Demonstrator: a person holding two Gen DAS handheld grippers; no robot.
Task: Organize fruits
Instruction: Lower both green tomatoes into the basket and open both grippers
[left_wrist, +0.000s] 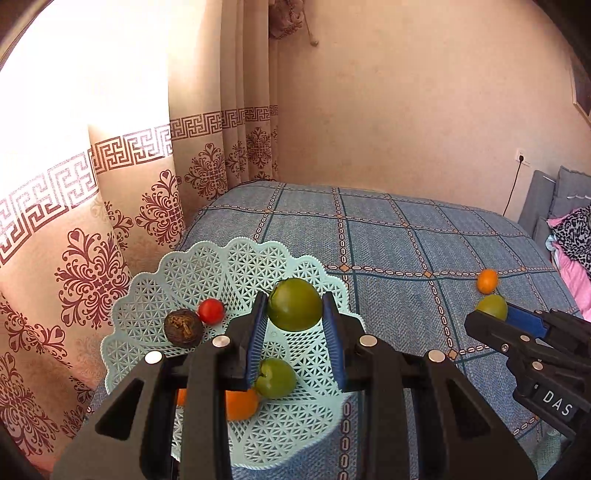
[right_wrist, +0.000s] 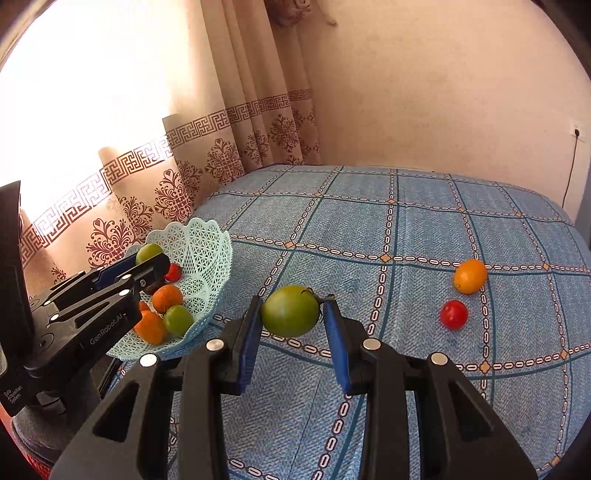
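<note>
Holding green fruit (left_wrist: 294, 309) over basket (left_wrist: 207, 266), left tool (left_wrist: 295, 325) clamped; right tool (right_wrist: 290, 325) open, straddling green tomato (right_wrist: 290, 311) on bed.

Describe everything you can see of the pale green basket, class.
The basket is pale mint plastic, as it looks, with a lattice of cut-out holes and a scalloped, flaring rim. It sits upright on the blue checked bedspread by the curtain. Inside lie a red fruit, a dark brown one, orange ones and a green one. The left gripper hangs over it with a green fruit between its fingers.
</note>
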